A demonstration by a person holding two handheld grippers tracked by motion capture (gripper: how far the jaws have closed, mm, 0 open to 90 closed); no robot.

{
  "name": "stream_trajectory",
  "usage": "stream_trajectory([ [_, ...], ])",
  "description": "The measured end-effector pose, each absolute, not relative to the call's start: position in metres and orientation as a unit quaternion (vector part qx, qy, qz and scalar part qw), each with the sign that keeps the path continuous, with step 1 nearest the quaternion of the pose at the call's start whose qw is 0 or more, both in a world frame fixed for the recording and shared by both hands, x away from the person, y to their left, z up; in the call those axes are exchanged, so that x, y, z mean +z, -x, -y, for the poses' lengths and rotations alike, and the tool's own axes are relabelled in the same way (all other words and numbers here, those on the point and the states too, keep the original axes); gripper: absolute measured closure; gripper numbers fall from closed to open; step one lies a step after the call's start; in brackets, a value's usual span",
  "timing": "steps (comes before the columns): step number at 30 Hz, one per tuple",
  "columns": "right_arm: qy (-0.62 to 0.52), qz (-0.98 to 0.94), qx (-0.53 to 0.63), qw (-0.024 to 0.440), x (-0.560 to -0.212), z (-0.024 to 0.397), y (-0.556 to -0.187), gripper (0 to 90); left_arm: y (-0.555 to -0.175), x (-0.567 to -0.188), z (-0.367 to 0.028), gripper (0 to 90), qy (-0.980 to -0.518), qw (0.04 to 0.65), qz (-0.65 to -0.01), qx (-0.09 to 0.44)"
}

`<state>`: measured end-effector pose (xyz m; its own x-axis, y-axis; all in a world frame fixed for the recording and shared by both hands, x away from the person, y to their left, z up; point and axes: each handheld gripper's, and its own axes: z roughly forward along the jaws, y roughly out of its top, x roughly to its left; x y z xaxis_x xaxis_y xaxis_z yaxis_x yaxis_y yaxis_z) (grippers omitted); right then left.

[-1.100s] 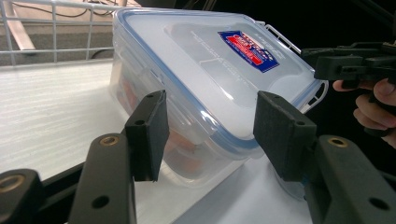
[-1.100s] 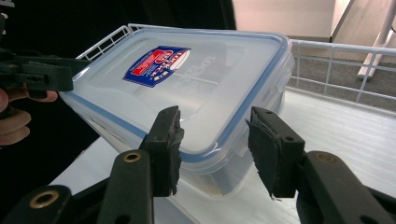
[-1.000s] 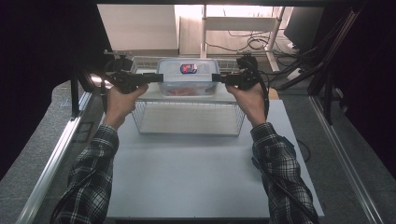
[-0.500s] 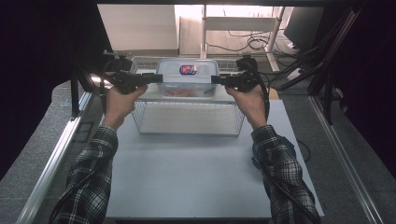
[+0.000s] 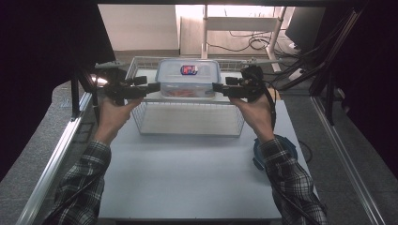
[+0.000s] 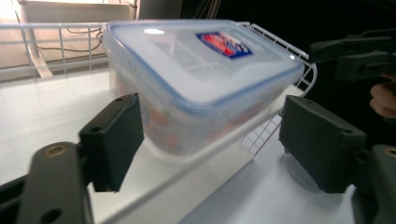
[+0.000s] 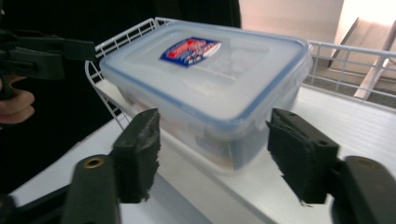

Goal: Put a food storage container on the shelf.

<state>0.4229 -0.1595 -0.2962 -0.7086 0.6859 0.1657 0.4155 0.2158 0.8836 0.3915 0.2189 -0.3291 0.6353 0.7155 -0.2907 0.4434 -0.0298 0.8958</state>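
A clear plastic container (image 5: 187, 77) with a blue-edged lid and a red and blue label rests in the back of a white wire basket (image 5: 187, 121). My left gripper (image 5: 154, 87) points at its left end and my right gripper (image 5: 218, 87) at its right end. Both have just been opening, and their jaws now stand apart. In the left gripper view the container (image 6: 201, 79) lies just beyond the open left gripper (image 6: 217, 140), with no pad pressing on it. The right gripper (image 7: 218, 156) likewise stands open, short of the container (image 7: 210, 79).
The basket stands on a white table board (image 5: 187, 178). A blue round object (image 5: 259, 151) lies by the right forearm. A metal rail (image 5: 51, 159) runs along the left edge. Cables and a stand (image 5: 244, 28) sit behind the basket.
Both grippers' jaws, earlier narrower at the container's two ends, have opened and come off it. The left hand has drawn slightly outward. The container stays in the basket.
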Motion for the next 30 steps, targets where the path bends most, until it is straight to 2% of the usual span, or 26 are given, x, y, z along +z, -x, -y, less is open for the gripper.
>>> stream_trajectory([
  [4, -0.347, -0.772, 0.514, 0.142, -0.305, 0.166, -0.408, 21.5, -0.376, -0.338, -0.215, 16.2, -0.715, 0.561, -0.399, 0.122],
  [11, -0.326, -0.78, 0.513, 0.145, -0.325, 0.177, -0.383, 14.2, -0.349, -0.361, -0.206, 13.4, -0.741, 0.54, -0.38, 0.122],
  [17, -0.315, -0.787, 0.511, 0.144, -0.344, 0.185, -0.364, 10.2, -0.33, -0.384, -0.202, 10.5, -0.755, 0.519, -0.378, 0.131],
  [30, -0.3, -0.796, 0.504, 0.15, -0.378, 0.193, -0.319, 5.8, -0.28, -0.42, -0.196, 5.4, -0.753, 0.53, -0.371, 0.119],
])
